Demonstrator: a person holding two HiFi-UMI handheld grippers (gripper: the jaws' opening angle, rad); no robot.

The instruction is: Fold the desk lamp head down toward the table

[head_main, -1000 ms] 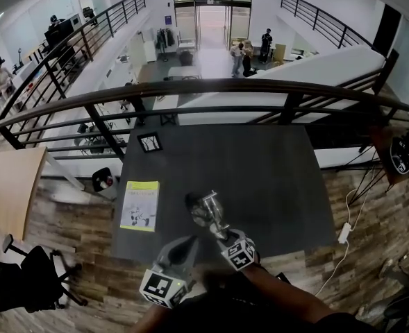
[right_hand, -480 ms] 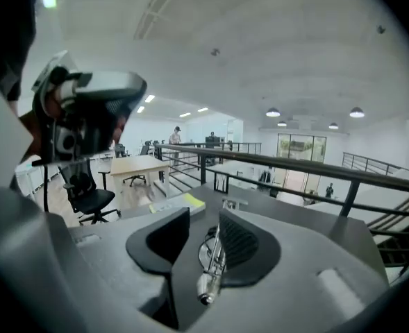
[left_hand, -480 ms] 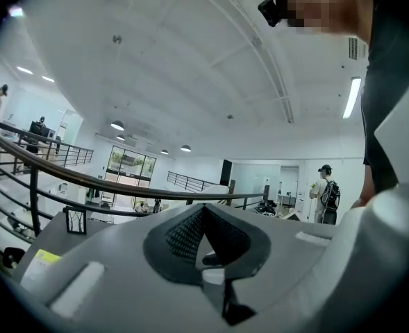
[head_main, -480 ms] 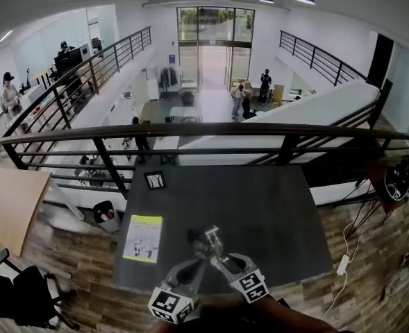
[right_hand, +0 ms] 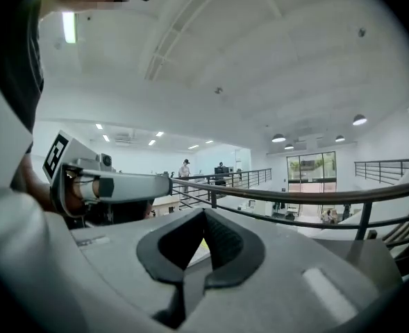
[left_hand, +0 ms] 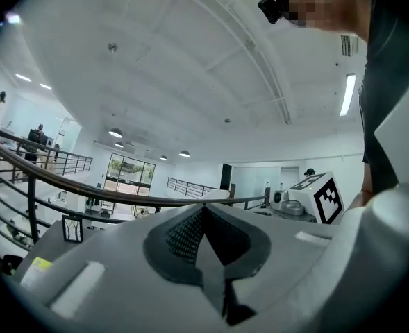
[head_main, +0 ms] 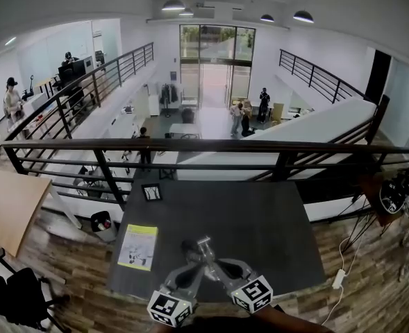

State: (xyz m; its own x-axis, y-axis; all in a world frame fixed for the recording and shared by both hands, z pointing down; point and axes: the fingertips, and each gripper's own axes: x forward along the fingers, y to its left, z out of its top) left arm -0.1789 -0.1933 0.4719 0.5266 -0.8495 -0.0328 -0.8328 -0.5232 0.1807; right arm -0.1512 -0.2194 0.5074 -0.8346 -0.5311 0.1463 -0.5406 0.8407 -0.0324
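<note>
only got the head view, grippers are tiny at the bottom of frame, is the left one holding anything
Observer: No. The left gripper view shows the left gripper with its jaws together and nothing between them.
Operator: and the right one
Observer: The right gripper is shut as well. Its jaws have just closed, with nothing between them.
Operator: which way is it aimed
Observer: Roughly level. The railing runs just above its jaw tips, and the ceiling fills the top of its view.
</note>
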